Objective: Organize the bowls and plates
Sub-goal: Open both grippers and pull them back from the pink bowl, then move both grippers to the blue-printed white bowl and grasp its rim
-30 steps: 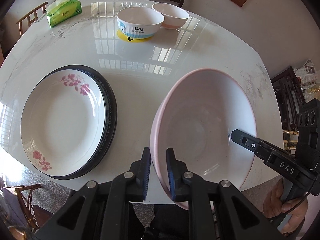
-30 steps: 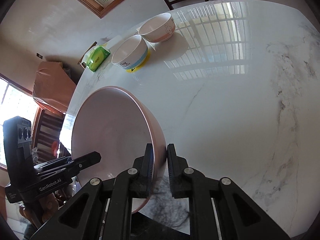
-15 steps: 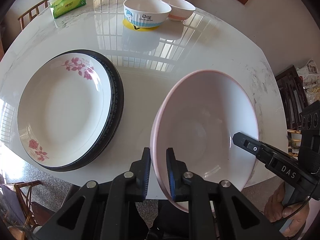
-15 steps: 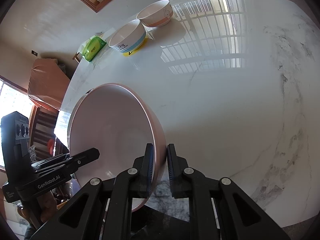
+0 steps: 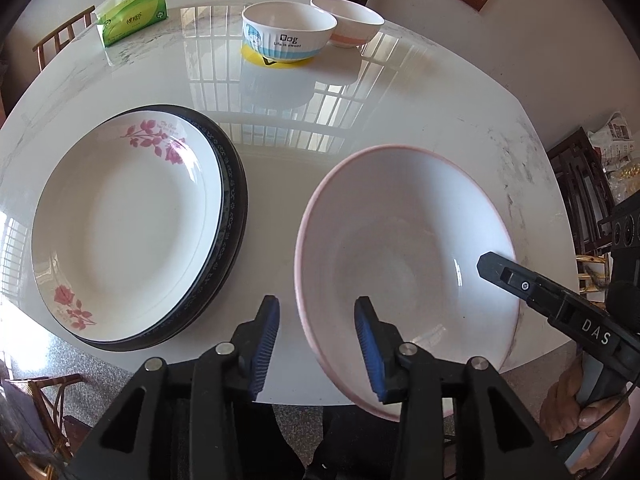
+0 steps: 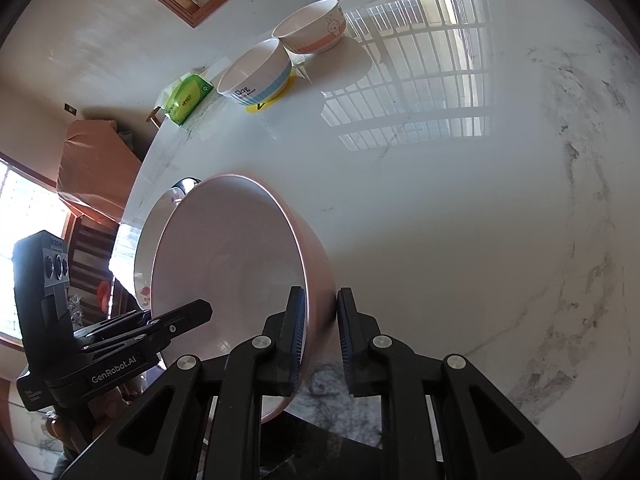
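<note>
The big pink bowl (image 5: 404, 264) is sitting low at the lower right of the left wrist view, near the front edge of the marble table (image 5: 360, 120), and the release is happening. The left gripper (image 5: 316, 336) has just been opening its jaws: they are standing spread, with the bowl's near rim between the blue pads and neither pad pressing on it. In the right wrist view the right gripper (image 6: 322, 332) is easing off too, its jaws just parting a little; the rim is still between them, a clear gap showing on the outer side, the inner pad lying close against the bowl's inside.

So the bowl is looking placed. To the left of it in the left view, the flowered white plate (image 5: 124, 224) is already lying stacked on a dark-rimmed plate (image 5: 236, 200). That pile is looking done.

Still waiting at the upper middle: the blue cartoon bowl (image 5: 288, 32) on its yellow coaster (image 5: 276, 62), and the small pink-banded bowl (image 5: 348, 20) just behind it, touching or nearly so. By my reckoning those two are still to be gathered with the big bowl.
</note>
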Available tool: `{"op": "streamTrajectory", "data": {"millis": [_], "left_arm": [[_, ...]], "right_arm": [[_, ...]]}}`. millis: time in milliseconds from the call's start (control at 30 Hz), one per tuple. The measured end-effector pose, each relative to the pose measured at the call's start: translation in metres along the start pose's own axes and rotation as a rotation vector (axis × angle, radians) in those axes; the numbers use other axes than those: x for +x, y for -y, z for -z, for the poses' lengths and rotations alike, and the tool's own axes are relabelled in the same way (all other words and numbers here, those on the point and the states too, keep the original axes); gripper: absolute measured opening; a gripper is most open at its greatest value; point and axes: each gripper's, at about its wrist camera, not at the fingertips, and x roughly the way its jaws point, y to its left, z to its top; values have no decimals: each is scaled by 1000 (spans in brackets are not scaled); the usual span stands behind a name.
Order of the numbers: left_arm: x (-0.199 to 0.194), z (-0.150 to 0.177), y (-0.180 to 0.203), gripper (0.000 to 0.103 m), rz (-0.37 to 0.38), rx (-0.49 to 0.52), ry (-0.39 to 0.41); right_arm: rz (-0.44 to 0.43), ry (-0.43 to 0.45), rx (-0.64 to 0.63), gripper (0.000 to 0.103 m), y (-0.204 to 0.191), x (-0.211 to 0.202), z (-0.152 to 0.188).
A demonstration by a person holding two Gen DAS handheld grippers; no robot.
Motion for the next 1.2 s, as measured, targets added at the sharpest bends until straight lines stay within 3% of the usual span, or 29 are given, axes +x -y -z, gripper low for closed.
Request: {"op": "streamTrajectory", "data": {"millis": [67, 100, 167, 233, 300, 333, 400, 467, 600, 667, 700, 800, 900, 967, 1067, 1133, 1200], "left_arm": [[-13, 3, -1, 45, -14, 24, 70], [-19, 3, -2, 53, -21, 28, 88], [-31, 3, -5, 55, 7, 22, 111], [-46, 5, -11, 55, 61, 7, 173], [-64, 8, -17, 56, 119, 7, 263], [-72, 8, -18, 56, 144, 19, 306], [-89, 8, -22, 56, 161, 22, 394], [-103, 8, -29, 56, 198, -12, 474], [-115, 1, -53, 56, 332, -153, 558], [-118, -9, -62, 56, 323, -185, 561], [-119, -14, -62, 56, 291, -171, 557], [-122, -33, -59, 56, 175, -88, 550], [-114, -59, -55, 56, 77, -9, 475], [-102, -81, -60, 56, 73, -4, 402], [-83, -120, -71, 56, 69, -29, 324], [-70, -144, -79, 56, 49, -53, 302], [-56, -165, -85, 56, 79, -63, 267]], "right_arm": [[11, 32, -19, 19, -4, -6, 0], [27, 56, -37, 19, -7, -12, 0], [62, 103, -87, 21, -15, -24, -1], [106, 153, -146, 35, -24, -38, -3], [143, 205, -204, 61, -34, -52, -6], [166, 229, -227, 65, -39, -59, -8], [209, 272, -278, 87, -50, -74, -16], [275, 319, -298, 101, -62, -89, -30], [311, 503, -327, 103, -81, -132, -56], [273, 584, -309, 103, -73, -140, -63], [217, 572, -320, 103, -66, -135, -66], [77, 418, -229, 99, -42, -114, -88], [135, 418, -239, 99, -40, -108, -105], [185, 421, -308, 99, -52, -104, -117], [146, 326, -299, 98, -60, -86, -147], [121, 260, -267, 91, -60, -68, -169], [93, 174, -228, 61, -59, -46, -191]]}}
